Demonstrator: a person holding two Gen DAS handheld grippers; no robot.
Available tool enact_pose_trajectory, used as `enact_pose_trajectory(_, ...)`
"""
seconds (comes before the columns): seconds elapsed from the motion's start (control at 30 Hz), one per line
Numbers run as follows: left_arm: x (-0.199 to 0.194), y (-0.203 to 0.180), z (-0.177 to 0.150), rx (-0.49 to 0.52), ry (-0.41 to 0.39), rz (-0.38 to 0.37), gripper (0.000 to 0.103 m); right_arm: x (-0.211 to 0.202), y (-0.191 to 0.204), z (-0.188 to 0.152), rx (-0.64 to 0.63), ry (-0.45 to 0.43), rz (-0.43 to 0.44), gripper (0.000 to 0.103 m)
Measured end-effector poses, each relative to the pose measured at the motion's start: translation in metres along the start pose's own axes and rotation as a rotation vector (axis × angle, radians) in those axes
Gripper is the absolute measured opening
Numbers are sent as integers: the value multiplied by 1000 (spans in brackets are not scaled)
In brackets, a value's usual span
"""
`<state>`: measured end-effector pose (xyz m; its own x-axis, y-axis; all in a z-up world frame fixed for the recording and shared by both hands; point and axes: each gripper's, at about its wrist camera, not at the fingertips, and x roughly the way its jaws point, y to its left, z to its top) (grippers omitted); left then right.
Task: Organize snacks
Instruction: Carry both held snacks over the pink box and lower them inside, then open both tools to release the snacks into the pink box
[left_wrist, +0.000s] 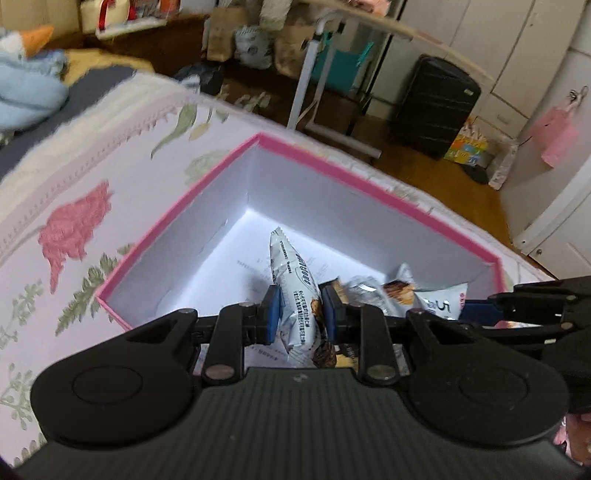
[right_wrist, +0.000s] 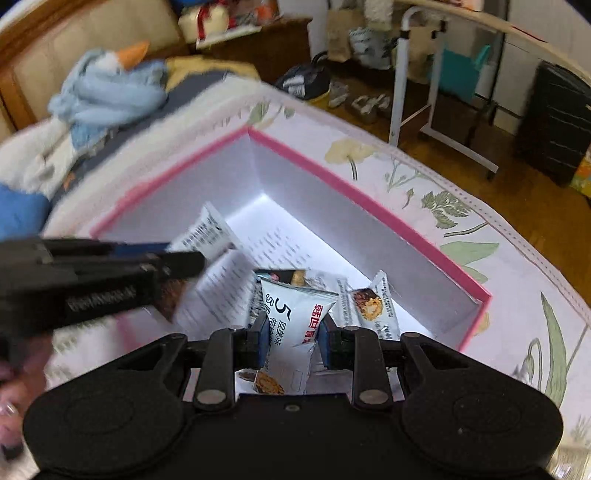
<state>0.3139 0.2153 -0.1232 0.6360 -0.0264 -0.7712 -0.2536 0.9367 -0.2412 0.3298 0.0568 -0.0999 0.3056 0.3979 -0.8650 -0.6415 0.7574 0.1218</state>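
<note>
Left wrist view: left gripper (left_wrist: 300, 314) pinches 1 snack packet (left_wrist: 295, 295) over the pink box (left_wrist: 369, 188), frame centre. Right gripper (right_wrist: 291, 332) pinches another packet (right_wrist: 295, 325). Next move: release both into the box.

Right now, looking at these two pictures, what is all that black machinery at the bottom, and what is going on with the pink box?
There is no robot here. A person carries a hand-held clamp with two fingers in each hand, and each clamp has a wide-angle camera looking along its fingers. The black shapes at the bottom are the clamps themselves.

One picture comes from the left gripper. It is shut on a white snack packet. The other comes from the right gripper, shut on a packet printed with a 5.

Both hang over an open pink-edged box that sits on a flowered bedspread. A few more wrapped snacks already lie inside. Each clamp also shows at the edge of the other's picture.
</note>
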Motion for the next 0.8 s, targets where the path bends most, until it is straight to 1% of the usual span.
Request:
enact_pose_trajectory(0.17,24,9,-3,7,15,43,24,25,0,2,-52,58,13,31)
enact_pose_trajectory(0.27,30,7,-5,20,24,58,24,35,5,3,-82,68,-11,31)
enact_pose_trajectory(0.33,30,4,-7,38,16,78,26,39,7,3,-97,63,-21,32)
enact_pose_trajectory(0.4,29,1,-9,45,0,92,32,40,10,2,-100,44,-34,36)
enact_pose_trajectory(0.43,27,0,-10,49,-5,94,34,37,12,1,-95,31,-36,43)
enact_pose_trajectory(0.47,25,0,-10,50,-11,90,38,33,12,1,-85,14,-34,47)
enact_pose_trajectory(0.53,18,0,-11,44,-29,88,39,21,13,-1,-69,-20,-22,47)
enact_pose_trajectory(0.63,2,0,-13,51,-52,79,40,-4,12,-9,-39,-65,-29,47)
enact_pose_trajectory(0.8,-38,-3,-19,62,-71,-3,41,-60,4,-30,30,-115,-11,47)
